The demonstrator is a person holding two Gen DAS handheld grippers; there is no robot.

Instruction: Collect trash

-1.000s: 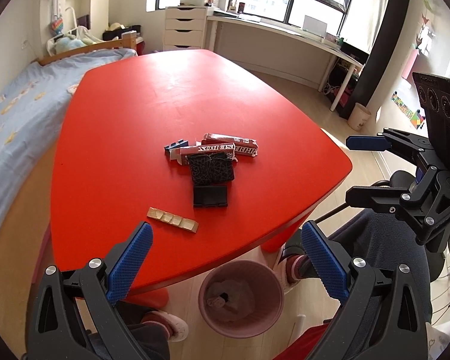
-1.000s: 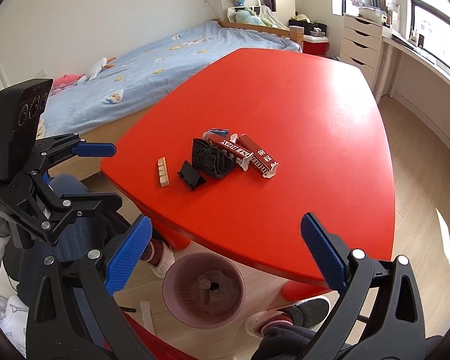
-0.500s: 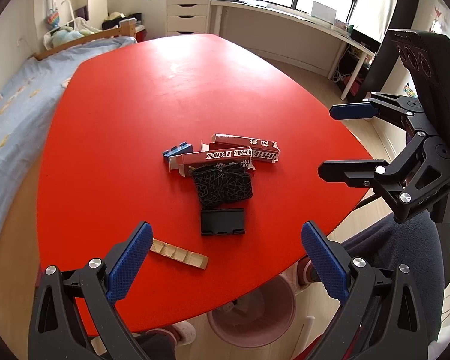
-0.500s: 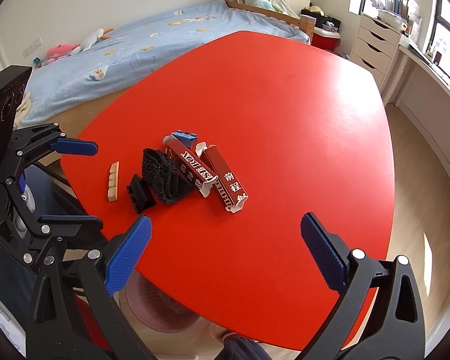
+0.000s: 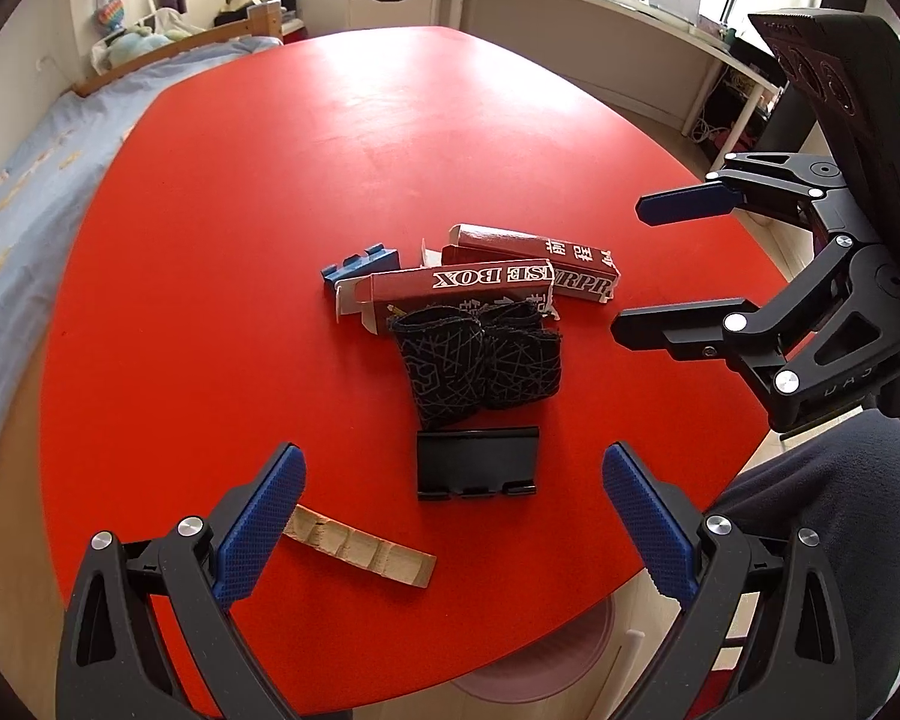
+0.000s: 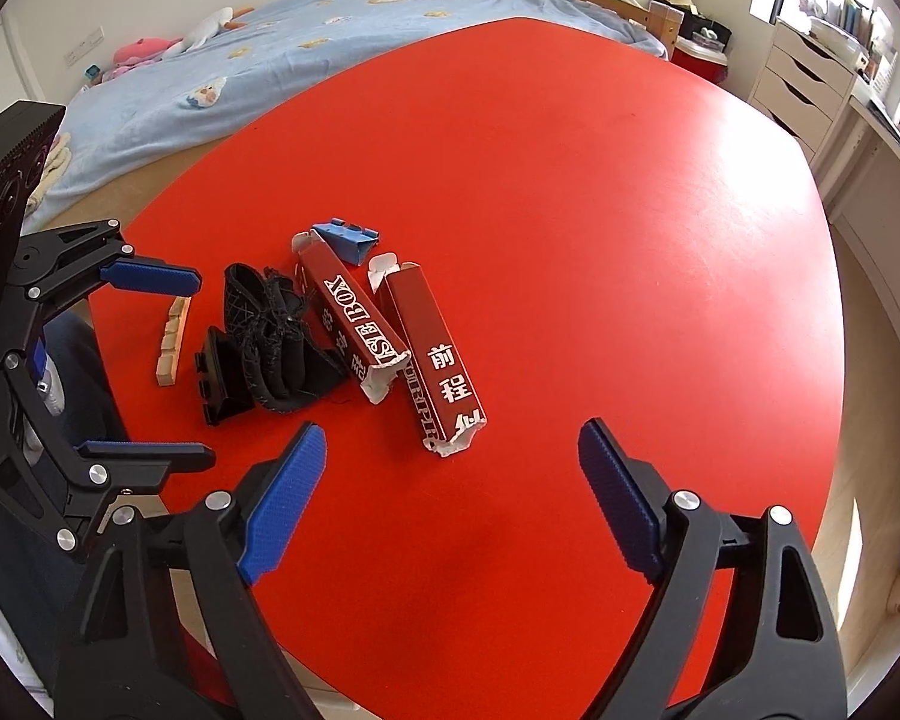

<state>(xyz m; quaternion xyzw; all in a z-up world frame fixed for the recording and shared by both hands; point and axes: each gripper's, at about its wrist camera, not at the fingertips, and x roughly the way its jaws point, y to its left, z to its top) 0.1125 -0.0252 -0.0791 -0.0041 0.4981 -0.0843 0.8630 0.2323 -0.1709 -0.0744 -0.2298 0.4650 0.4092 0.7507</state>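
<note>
Both jaws spread wide, nothing held. Left gripper (image 5: 450,498) hovers over the near edge of the red tabletop (image 5: 330,180). Small black plastic stand (image 5: 477,463) lies straight ahead between its jaws, long axis crosswise to them. Tan segmented wooden strip (image 5: 360,546) sits near-left, partly under the left pad. Right gripper (image 6: 450,486) is nearest the dark red printed carton (image 6: 435,360), which lies lengthwise toward it. Black patterned fabric bundle (image 5: 480,366) crowds the stand's far side. Pink bin (image 5: 540,660) sits below the tabletop's edge.
</note>
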